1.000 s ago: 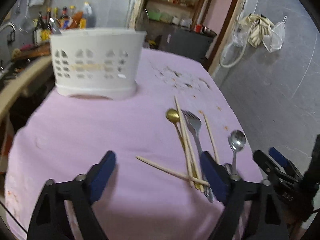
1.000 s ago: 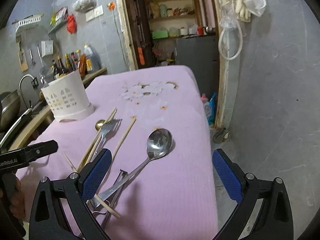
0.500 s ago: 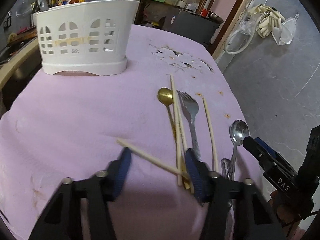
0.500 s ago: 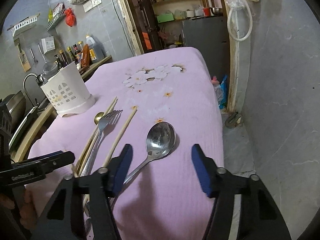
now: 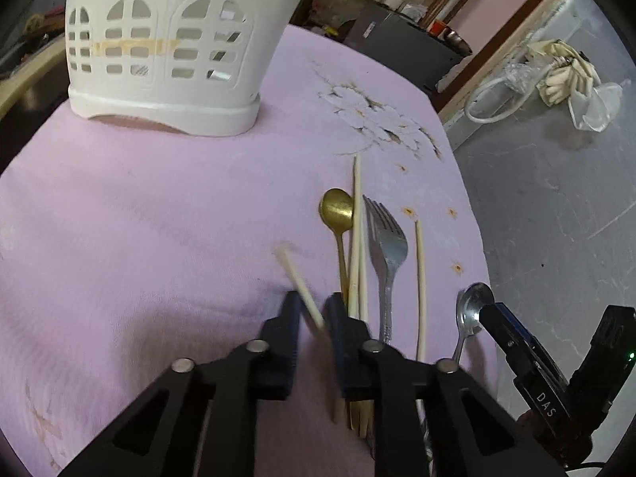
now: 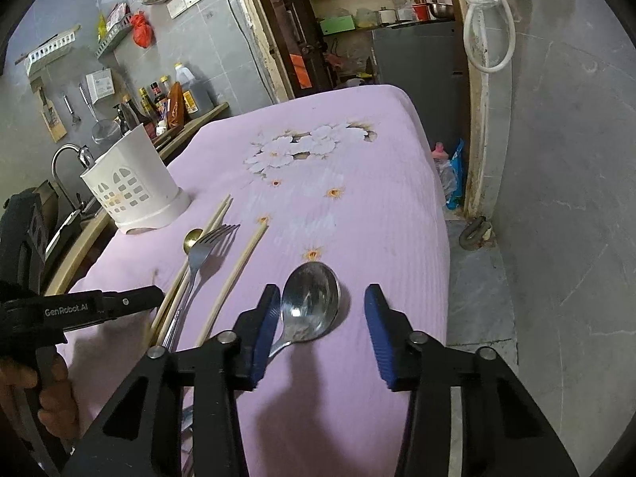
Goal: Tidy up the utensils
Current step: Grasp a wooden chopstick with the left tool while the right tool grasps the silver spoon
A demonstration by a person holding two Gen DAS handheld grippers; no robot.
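Observation:
My left gripper (image 5: 312, 310) is shut on a loose wooden chopstick (image 5: 296, 274), whose far end lifts off the purple cloth. Right of it lie a gold spoon (image 5: 337, 208), a chopstick pair (image 5: 356, 238), a silver fork (image 5: 387, 246), a single chopstick (image 5: 419, 278) and a silver spoon (image 5: 469, 306). The white slotted utensil holder (image 5: 167, 43) stands at the far left. My right gripper (image 6: 320, 310) is open, its fingers either side of the silver spoon's bowl (image 6: 312, 298), the spoon nearer the left finger. The holder (image 6: 133, 183), fork (image 6: 202, 250) and the left gripper (image 6: 131, 298) show there too.
The purple cloth with a white flower print (image 6: 306, 145) covers the table, whose right edge (image 6: 441, 238) drops to a grey floor. A counter with bottles (image 6: 167, 99) and a sink tap (image 6: 65, 155) lies to the left. A doorway with shelves (image 6: 357, 12) is behind.
My left gripper went from wide open to shut around the crosswise chopstick and moved forward. My right gripper narrowed and moved forward over the silver spoon's bowl.

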